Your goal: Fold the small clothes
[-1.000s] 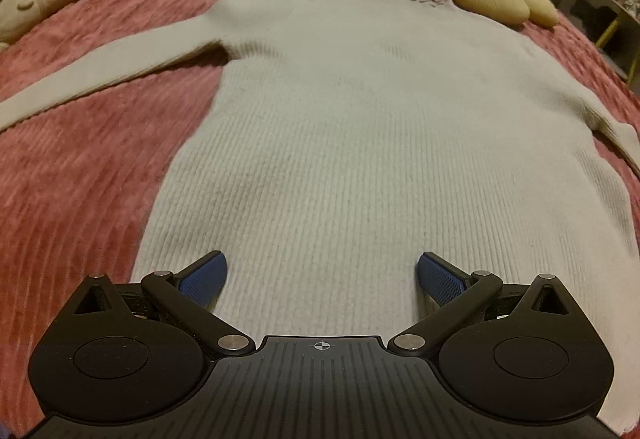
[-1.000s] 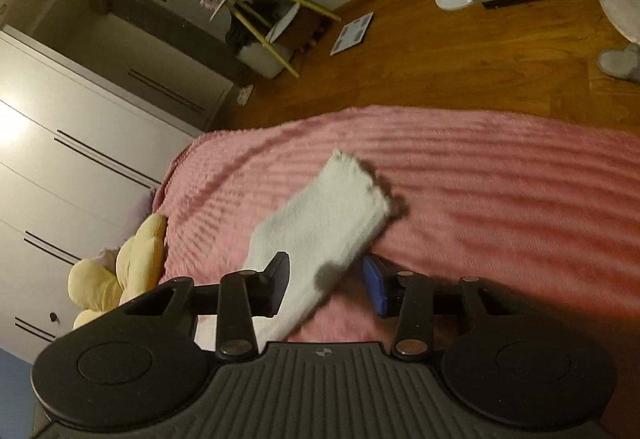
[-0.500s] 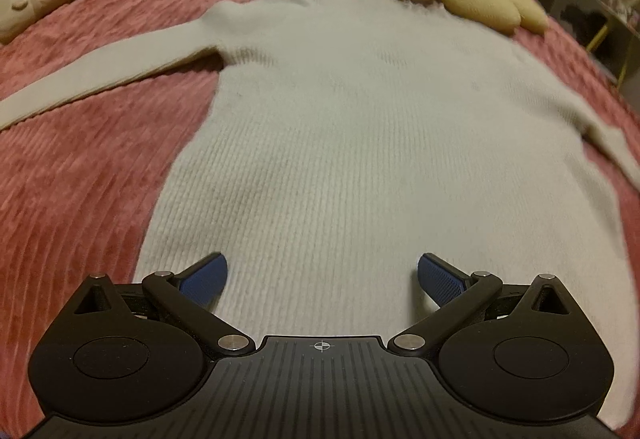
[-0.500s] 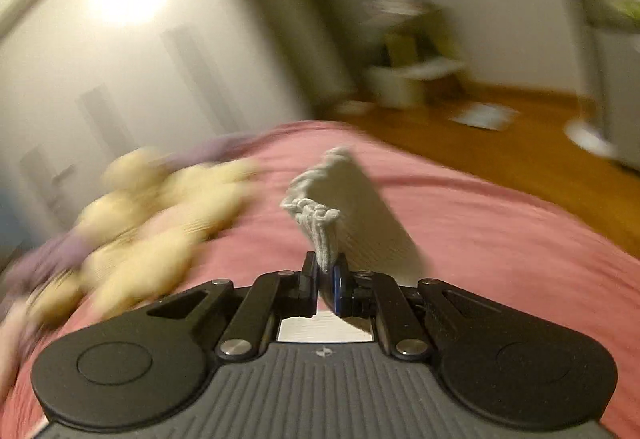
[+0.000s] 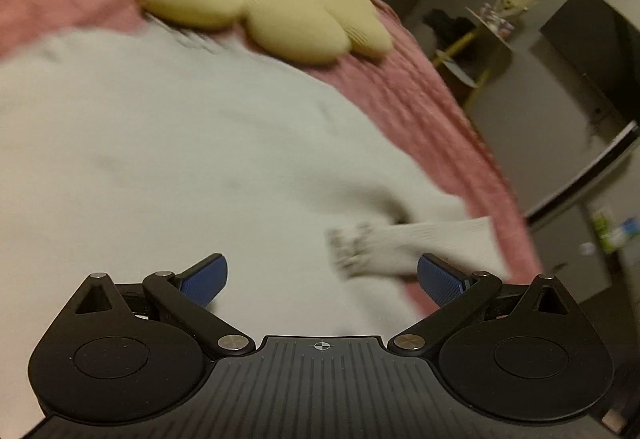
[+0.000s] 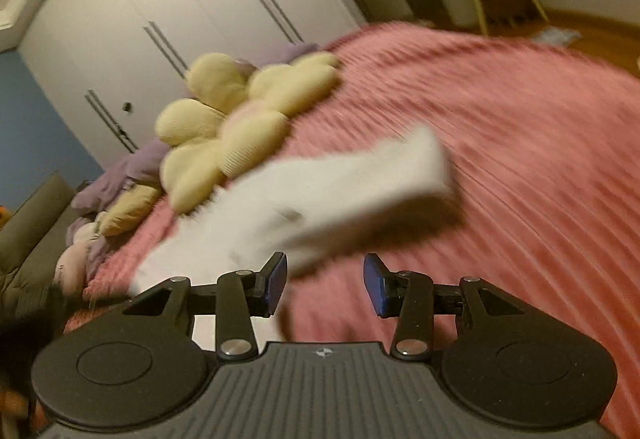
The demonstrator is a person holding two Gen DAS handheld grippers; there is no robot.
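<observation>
A cream ribbed sweater (image 5: 168,159) is spread flat on the pink bedspread (image 5: 420,107), its neck toward the yellow flower cushion (image 5: 264,7). The right sleeve (image 5: 416,243) is seen folded in across the body, its cuff resting near the hem just ahead of the left tongs (image 5: 322,279). In the right wrist view the same sleeve (image 6: 344,183) lies across the bedspread (image 6: 520,159) and nothing is held: the right tongs (image 6: 324,283) are spread apart and empty, and the left tongs are likewise wide apart with nothing between them.

Both views are blurred, so exact edges cannot be judged. The sleeve appears loosely laid and bent, not pressed flat; it could spring or slide back off the body if the bedspread is disturbed or the fabric is brushed by either tool. A crooked fold would be carried into every later fold. If the left sleeve, not visible here, is pulled over too hard, the whole sweater could be dragged across the ribbed bedspread and bunched. A grab taken too deep could catch the bedspread along with the knit.
</observation>
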